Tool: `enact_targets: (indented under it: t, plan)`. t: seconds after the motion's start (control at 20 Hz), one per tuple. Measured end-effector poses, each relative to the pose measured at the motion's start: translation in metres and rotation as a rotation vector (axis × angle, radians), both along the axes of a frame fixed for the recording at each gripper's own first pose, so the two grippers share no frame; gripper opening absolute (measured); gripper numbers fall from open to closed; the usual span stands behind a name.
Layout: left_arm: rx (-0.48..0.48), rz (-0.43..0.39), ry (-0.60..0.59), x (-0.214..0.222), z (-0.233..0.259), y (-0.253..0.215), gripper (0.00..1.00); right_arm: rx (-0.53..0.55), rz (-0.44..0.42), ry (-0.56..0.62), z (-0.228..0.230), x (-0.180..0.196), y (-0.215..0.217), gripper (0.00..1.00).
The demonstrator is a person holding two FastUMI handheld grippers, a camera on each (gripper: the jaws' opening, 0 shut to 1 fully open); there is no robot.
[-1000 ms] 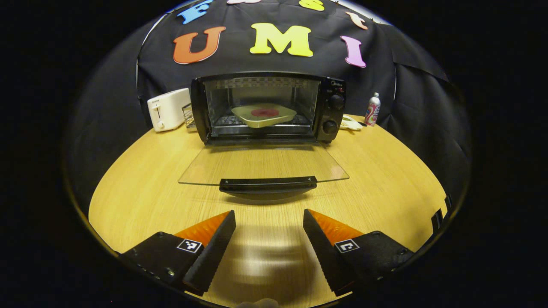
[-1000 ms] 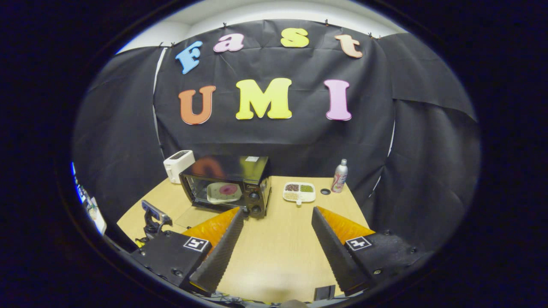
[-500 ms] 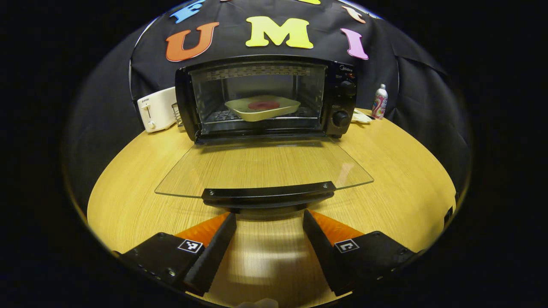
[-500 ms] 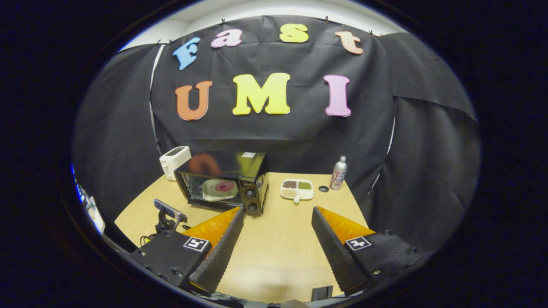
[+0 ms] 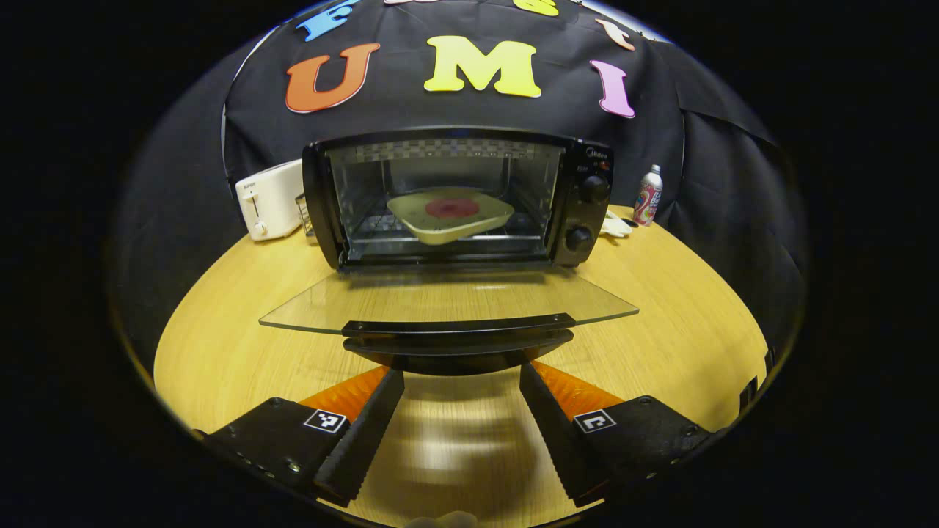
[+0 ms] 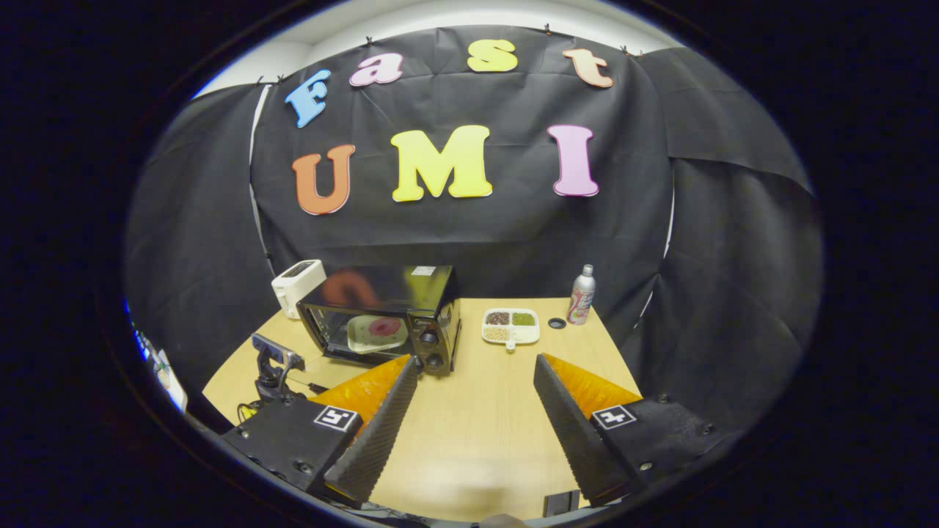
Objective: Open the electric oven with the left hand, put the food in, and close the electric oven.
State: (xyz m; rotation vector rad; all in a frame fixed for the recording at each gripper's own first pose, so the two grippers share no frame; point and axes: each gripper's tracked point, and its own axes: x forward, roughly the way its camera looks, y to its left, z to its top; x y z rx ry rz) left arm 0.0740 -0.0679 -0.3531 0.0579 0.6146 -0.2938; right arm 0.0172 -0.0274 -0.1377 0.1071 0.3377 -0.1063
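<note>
The black electric oven (image 5: 455, 198) stands open, its glass door (image 5: 447, 297) folded down flat toward me. Inside on the rack sits a pale plate with a red round of food (image 5: 449, 213). The door's black handle (image 5: 458, 336) hangs just above and in front of my left gripper (image 5: 461, 375), which is open with its fingertips under the handle's ends, holding nothing. My right gripper (image 6: 475, 364) is open and empty, held high and back over the table. From there the oven (image 6: 389, 312) and the plate (image 6: 374, 332) lie to the far left, with the left gripper's body (image 6: 271, 363) in front of them.
A white toaster (image 5: 268, 199) stands left of the oven and a drinks bottle (image 5: 647, 195) to its right. A white divided dish of dry foods (image 6: 511, 327) and a small dark cap (image 6: 557, 323) lie right of the oven on the wooden table (image 6: 477, 425).
My left gripper has closed in on the open door until the handle sits right at its fingertips, and the glass now looks more edge-on. The right gripper has barely shifted.
</note>
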Motion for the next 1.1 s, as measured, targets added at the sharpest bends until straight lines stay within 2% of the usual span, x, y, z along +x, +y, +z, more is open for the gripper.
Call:
enact_targets:
  t: [0.2,0.5,0.8,1.1]
  plan:
    - [-0.008,-0.017,-0.065,0.026,0.040,-0.006,0.96,0.050,-0.003,-0.012,0.001,0.004,0.002,0.96]
    - [-0.018,-0.038,-0.157,0.070,0.091,-0.011,0.97,0.061,-0.031,-0.036,0.005,0.003,-0.002,0.96]
    - [-0.021,-0.072,-0.160,0.058,0.093,-0.019,0.96,0.056,-0.043,-0.046,0.010,0.000,-0.003,0.96]
    - [-0.033,-0.068,-0.172,0.051,0.099,-0.017,0.96,0.049,-0.034,-0.044,0.011,-0.005,0.002,0.96]
